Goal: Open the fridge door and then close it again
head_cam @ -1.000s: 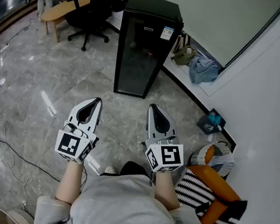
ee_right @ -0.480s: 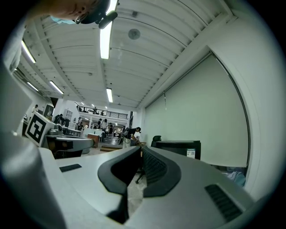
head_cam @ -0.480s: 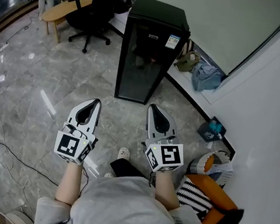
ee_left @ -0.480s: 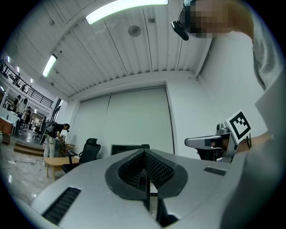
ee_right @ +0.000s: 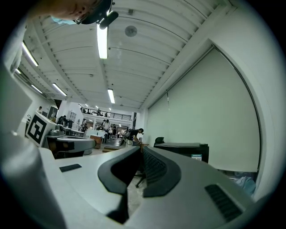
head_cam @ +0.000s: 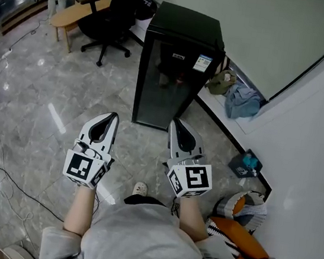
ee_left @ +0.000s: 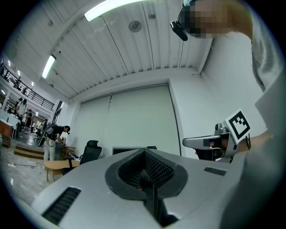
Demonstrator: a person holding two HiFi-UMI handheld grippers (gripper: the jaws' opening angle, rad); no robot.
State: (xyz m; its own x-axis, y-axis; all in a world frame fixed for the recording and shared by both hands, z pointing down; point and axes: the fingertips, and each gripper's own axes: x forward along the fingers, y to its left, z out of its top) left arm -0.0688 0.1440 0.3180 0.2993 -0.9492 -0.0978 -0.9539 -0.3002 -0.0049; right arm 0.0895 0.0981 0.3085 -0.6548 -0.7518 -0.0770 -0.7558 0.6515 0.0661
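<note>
Closest to the camera is the person's grey shirt [head_cam: 146, 243], with two bare arms reaching out from it. One white shoe [head_cam: 140, 188] peeks out on the floor [head_cam: 48, 86] just past the shirt.

Each hand holds a gripper, and both grippers are held level and point at the fridge. The left gripper [head_cam: 113, 116] has its two jaws pressed together, with nothing between them. The right gripper [head_cam: 175, 123] is closed the same way and holds nothing. Each one has a cube with black and white squares at the back.

At the right edge of the floor, near the person, lies an orange thing with black and white stripes [head_cam: 237, 235]. A small blue-green box [head_cam: 245, 163] sits a little farther along that edge. Thin black cables [head_cam: 0, 172] lie near the left edge of the floor.

Just ahead of the grippers stands the black fridge [head_cam: 188, 25], at the far edge of the floor by the wall. Its dark glass door [head_cam: 163, 87] faces the person and is closed. The grippers do not touch it. A green bag [head_cam: 219, 83] and a blue cloth [head_cam: 242, 100] lie on a low step right of the fridge.

Farther off to the left stand a black office chair [head_cam: 116, 6] and a wooden table [head_cam: 77, 11]
</note>
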